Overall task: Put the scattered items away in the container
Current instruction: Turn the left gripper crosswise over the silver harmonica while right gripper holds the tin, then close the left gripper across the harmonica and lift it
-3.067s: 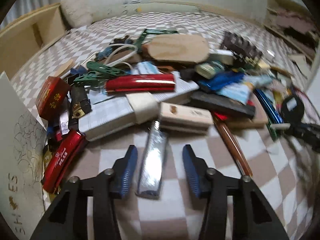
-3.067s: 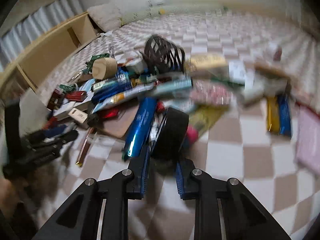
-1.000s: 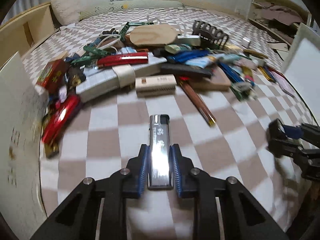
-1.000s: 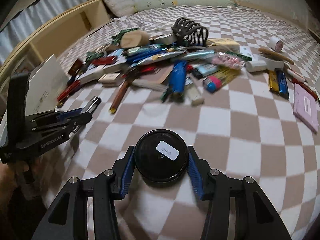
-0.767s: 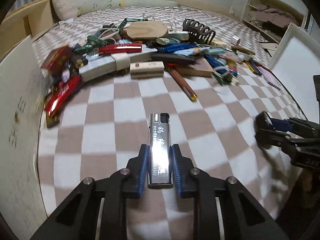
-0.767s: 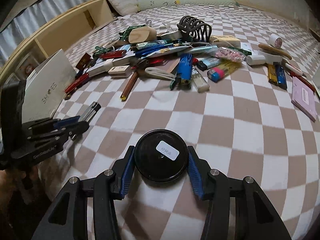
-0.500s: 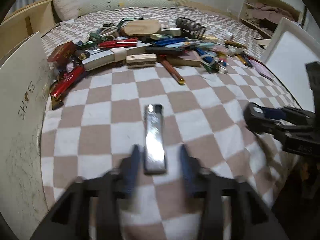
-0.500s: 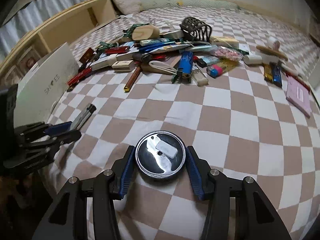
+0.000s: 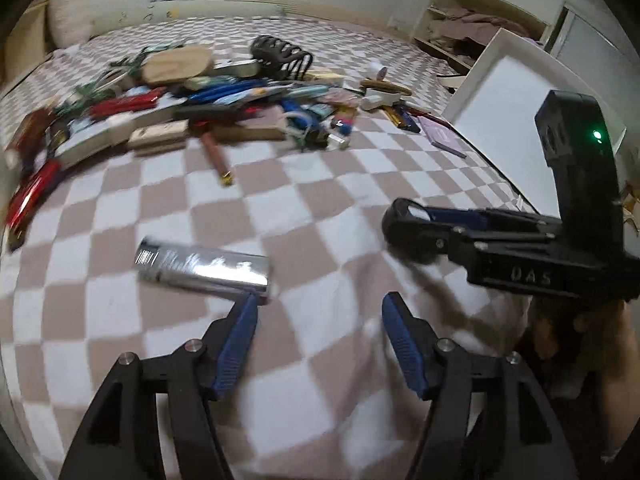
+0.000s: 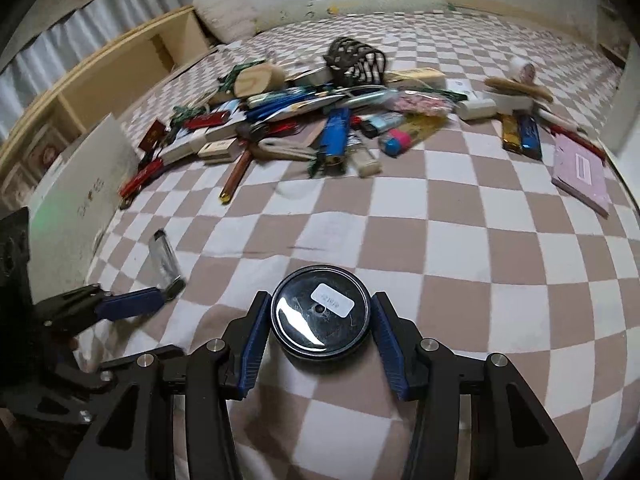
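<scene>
Left wrist view: the left gripper (image 9: 316, 312) is shown with its jaws opening and nothing between them; the silver lighter (image 9: 202, 270) lies crosswise on the checked blanket (image 9: 320, 216), just beyond the left fingertip. In the right wrist view the right gripper (image 10: 318, 332) is seen closed on a round black tin (image 10: 320, 318), both pads against its rim. For the step in hand, that grip is best kept firm and the tin level until it is over the container. Only the left view shows a white open box (image 9: 516, 112), judged the likely container, near the bed's right edge. Only the right view shows a white board (image 10: 76, 188) at the left edge, and the pink notebook (image 10: 580, 176) clearly. The scattered pile (image 10: 320, 112) lies farther back.
</scene>
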Available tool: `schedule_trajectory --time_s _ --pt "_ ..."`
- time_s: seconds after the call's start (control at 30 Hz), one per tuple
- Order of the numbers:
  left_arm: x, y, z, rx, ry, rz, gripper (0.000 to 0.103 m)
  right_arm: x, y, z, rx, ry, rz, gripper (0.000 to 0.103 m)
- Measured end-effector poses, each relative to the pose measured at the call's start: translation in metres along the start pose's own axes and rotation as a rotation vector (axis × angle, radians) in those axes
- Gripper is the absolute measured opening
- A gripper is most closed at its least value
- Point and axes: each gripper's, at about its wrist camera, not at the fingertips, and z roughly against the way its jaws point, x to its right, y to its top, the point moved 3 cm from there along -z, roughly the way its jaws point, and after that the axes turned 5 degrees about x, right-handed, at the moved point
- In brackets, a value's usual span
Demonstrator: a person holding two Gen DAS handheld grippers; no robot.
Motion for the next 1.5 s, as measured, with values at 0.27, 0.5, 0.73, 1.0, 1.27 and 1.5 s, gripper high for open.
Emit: schedule_trajectory --time_s 0.27,0.5,0.73,1.0,1.27,1.5 --pt "-0.019 0.012 0.013 0.048 0.193 -0.054 0.087 0.005 0.001 -0.002 -0.003 0.0 -0.018 0.051" --pt "-0.061 0.013 0.0 0.013 0.219 0.02 0.087 0.005 0.001 -0.004 -0.009 -0.008 -0.011 0.051" --pt "-0.054 0.013 -0.018 0.007 0.216 -0.002 0.103 0.005 0.001 -0.005 -0.011 -0.008 -0.004 0.051" --pt "-0.06 0.014 -0.024 0.045 0.228 0.03 0.102 0.005 0.001 -0.006 -0.012 -0.012 0.006 0.051" --pt "-0.07 0.008 -0.008 0.13 0.195 0.081 0.081 0.002 0.001 -0.007 -0.007 -0.047 0.008 0.051" --pt "-0.06 0.002 -0.002 0.142 0.2 0.05 0.081 -0.003 -0.002 -0.007 -0.001 -0.092 0.038 0.051"
